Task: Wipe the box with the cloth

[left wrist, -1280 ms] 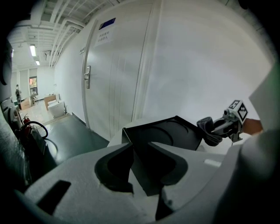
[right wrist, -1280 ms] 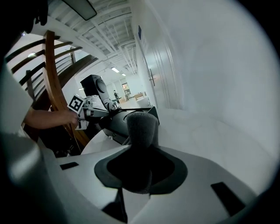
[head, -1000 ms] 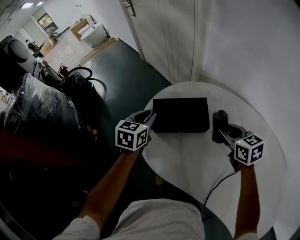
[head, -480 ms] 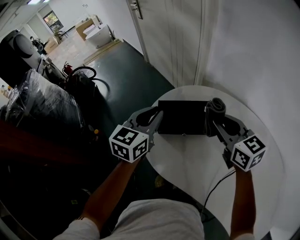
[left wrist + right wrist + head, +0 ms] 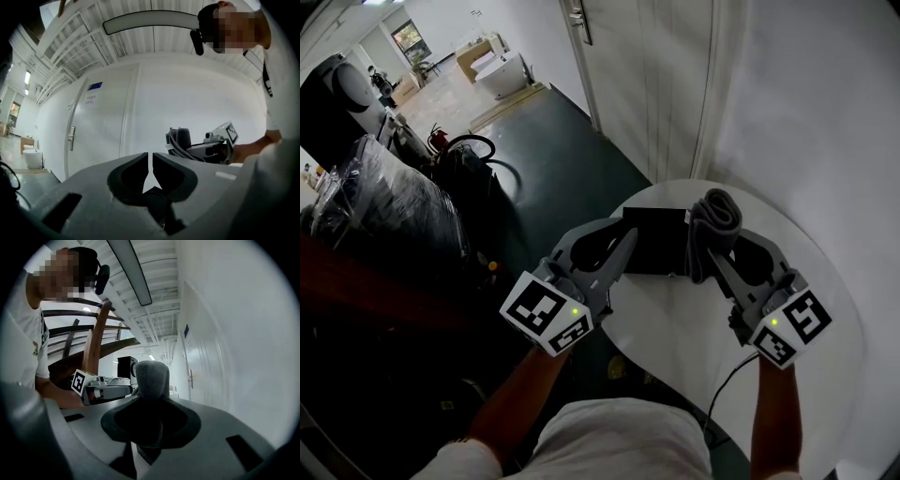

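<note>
A black flat box [image 5: 656, 240] lies on the round white table [image 5: 811, 253], partly hidden by both grippers, which are held up above the table. My right gripper [image 5: 710, 255] is shut on a rolled grey cloth [image 5: 714, 221], which hangs in front of the box's right end. In the right gripper view the cloth [image 5: 152, 376] stands up from between the jaws of my right gripper [image 5: 151, 401]. My left gripper [image 5: 623, 246] hovers over the box's left end. Its jaws have just been closing; my left gripper [image 5: 151, 158] shows them together with nothing between.
A white door with a handle [image 5: 581, 19] and a white wall stand behind the table. Dark floor and a plastic-wrapped bulk [image 5: 375, 216] lie to the left. A black cable [image 5: 727, 375] runs off the table's near edge.
Both grippers have risen and turned level. The right one lifted the cloth from the table beside the box to over its right end. The left jaws have closed.
</note>
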The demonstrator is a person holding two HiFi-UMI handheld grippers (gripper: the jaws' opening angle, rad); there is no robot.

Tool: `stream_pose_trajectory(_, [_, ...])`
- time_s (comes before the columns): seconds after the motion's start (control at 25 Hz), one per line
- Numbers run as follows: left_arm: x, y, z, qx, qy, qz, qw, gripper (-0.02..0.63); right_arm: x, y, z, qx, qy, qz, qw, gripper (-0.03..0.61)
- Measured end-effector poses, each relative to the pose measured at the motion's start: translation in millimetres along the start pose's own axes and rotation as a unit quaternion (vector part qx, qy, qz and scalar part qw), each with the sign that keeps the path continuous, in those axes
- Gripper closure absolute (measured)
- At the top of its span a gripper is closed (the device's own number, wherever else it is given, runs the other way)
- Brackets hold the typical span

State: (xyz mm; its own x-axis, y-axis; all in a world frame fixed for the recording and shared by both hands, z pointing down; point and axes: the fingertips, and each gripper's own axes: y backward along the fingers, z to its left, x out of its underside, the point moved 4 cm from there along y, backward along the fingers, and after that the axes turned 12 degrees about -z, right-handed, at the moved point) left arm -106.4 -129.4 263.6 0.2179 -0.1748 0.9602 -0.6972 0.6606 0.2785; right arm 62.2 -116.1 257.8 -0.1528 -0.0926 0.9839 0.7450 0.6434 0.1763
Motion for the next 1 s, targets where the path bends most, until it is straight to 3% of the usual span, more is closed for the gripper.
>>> stream_pose_trajectory(0.44, [-23, 15, -20, 0.027, -0.006, -0.052, 0.9983, 0.589, -18, -5, 41, -0.032, 0.014, -0.051, 0.998, 0.483])
stream_pose_trajectory(1.0, [-24, 5, -25, 0.034, -0.003, -0.058, 0.9977, 0.598, -23, -4, 47, -0.014, 0.018, -0.084, 0.996, 0.483])
